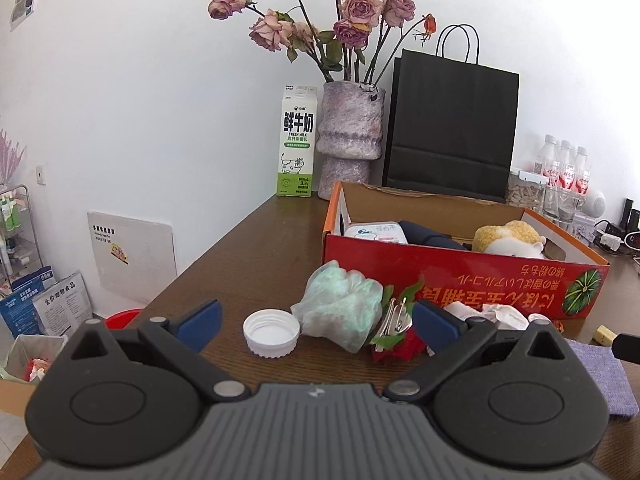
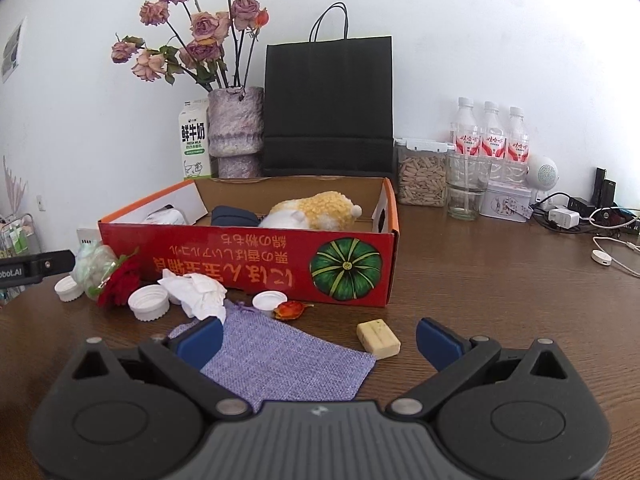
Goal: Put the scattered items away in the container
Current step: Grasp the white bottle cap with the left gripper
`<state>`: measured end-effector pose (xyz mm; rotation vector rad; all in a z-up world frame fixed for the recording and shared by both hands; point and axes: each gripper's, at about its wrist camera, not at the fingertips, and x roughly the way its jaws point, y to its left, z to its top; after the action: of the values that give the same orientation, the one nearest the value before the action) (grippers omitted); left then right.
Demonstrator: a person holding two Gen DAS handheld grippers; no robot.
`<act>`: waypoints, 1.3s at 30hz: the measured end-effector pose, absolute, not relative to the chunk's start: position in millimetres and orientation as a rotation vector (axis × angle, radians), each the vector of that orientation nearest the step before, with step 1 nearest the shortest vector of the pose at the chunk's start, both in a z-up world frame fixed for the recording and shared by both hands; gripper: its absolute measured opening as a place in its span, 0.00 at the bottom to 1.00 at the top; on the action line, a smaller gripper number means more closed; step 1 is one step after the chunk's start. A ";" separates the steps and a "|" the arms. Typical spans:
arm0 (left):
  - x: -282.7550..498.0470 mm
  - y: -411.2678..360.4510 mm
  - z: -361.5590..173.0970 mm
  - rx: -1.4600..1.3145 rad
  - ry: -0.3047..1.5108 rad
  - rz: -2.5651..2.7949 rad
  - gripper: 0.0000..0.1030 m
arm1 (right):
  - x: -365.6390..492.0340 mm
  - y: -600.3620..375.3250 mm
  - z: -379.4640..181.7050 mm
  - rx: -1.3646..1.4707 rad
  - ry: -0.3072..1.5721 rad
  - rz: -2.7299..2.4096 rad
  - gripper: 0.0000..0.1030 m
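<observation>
A red cardboard box on the brown table holds a plush toy, a dark pouch and a white pack. In front of it lie a green-white plastic bag, a white cap, a red flower, crumpled tissue, more caps, a purple cloth, an orange wrapper and a soap bar. My left gripper is open, just before the bag and cap. My right gripper is open over the cloth.
At the back stand a milk carton, a vase of dried roses, a black paper bag, a seed jar, a glass, three bottles, a tin and cables. The table's left edge drops to the floor.
</observation>
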<state>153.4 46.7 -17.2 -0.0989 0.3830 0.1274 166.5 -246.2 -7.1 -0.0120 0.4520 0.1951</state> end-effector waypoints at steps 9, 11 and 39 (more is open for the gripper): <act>156.5 79.3 -26.8 -0.156 0.504 0.153 1.00 | 171.9 -239.5 -11.3 -0.036 0.522 0.224 1.00; 162.1 83.8 -28.5 -0.142 0.532 0.170 1.00 | 173.7 -237.1 -12.6 -0.047 0.542 0.233 1.00; 192.6 104.3 -31.8 -0.185 0.577 0.129 0.39 | 188.5 -241.7 -22.6 -0.032 0.642 0.193 1.00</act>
<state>192.6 104.3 -31.8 -0.1851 0.5769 0.1292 188.5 -241.7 -22.6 -0.0318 0.6416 0.1933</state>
